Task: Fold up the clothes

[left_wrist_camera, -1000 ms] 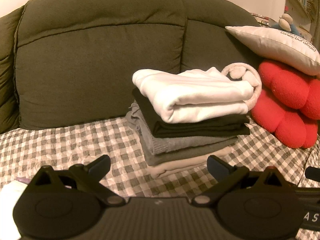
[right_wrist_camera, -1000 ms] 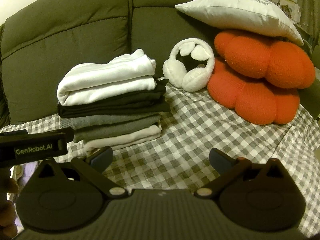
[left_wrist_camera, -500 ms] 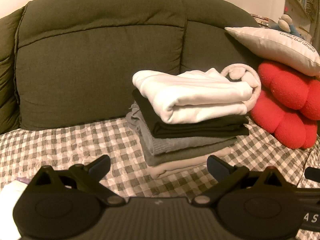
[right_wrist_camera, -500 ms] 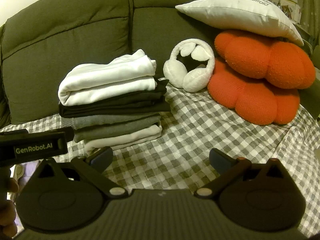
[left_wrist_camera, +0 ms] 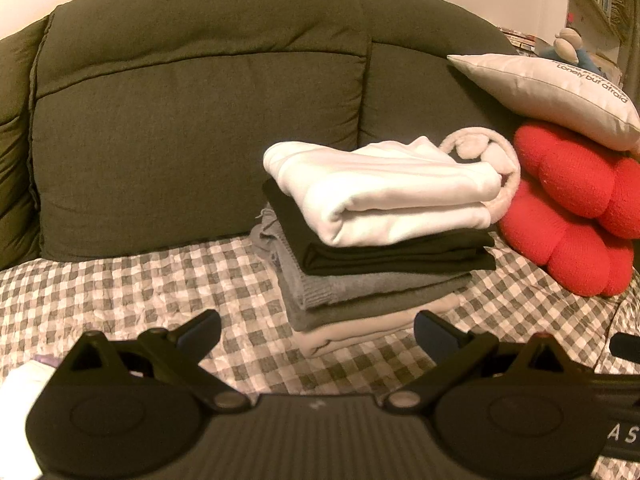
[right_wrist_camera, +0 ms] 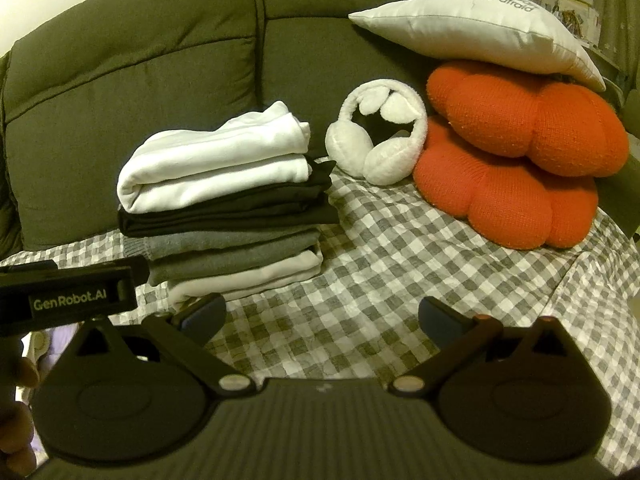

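Neatly, the folded clothes sat in one stack (left_wrist_camera: 372,240) on the checked cover (left_wrist_camera: 140,284) of the sofa (left_wrist_camera: 192,128), close against the backrest. From the top down the stack held a white garment (left_wrist_camera: 384,200), a black one (left_wrist_camera: 392,252), two grey ones (left_wrist_camera: 360,292) and a cream one (left_wrist_camera: 360,330) at the bottom. No basket or other container showed in either view.

To the right of the stack, a pair of white earmuffs (right_wrist_camera: 378,140) stood just beside it, and beyond them two red cushions (right_wrist_camera: 516,152) lay one on the other with a white pillow (right_wrist_camera: 476,28) resting on top. Left of the stack the checked cover ran bare toward the sofa's arm, and in front of it a wide strip of cover lay open between the clothes and both tools. On the right the cover dropped away over the seat's edge (right_wrist_camera: 592,280).

The left gripper (left_wrist_camera: 316,332) hung before the stack, its fingers (left_wrist_camera: 200,330) spread wide apart, holding and touching nothing. The right gripper (right_wrist_camera: 322,316) hung likewise, fingers (right_wrist_camera: 440,318) wide apart and empty, with the left tool's body crossing the lower left of the right wrist view.
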A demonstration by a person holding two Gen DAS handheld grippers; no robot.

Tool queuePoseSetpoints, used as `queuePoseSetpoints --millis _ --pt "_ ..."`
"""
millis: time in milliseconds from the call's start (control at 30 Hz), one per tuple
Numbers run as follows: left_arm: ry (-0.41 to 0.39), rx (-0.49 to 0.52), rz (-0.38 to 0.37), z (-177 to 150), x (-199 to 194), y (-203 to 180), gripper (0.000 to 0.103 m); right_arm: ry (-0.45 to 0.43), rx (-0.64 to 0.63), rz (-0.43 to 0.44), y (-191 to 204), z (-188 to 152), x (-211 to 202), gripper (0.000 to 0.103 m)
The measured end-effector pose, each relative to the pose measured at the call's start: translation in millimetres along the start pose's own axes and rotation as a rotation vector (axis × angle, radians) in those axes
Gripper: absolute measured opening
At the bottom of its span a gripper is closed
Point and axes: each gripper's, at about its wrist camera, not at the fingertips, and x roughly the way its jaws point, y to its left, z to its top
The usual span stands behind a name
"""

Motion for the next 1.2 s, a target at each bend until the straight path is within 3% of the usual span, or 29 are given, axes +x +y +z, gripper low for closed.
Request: queuePoseSetpoints --millis 733,1067,1200 --pt "0.004 0.004 -0.007 -1.6 -5.4 -1.2 0.103 0.002 -0.002 0.000 0.6 0.0 -4.2 0.103" --pt "-0.006 0.019 -0.064 -10.9 -42.7 -3.7 0.103 -0.069 0.008 0.077 4.1 -7.6 -62.5 0.103" --pt "-0.007 0.024 -0.091 -19.1 -61.0 -6.6 0.103 -0.065 0.000 0.035 1.2 -24.3 -84.1 0.103"
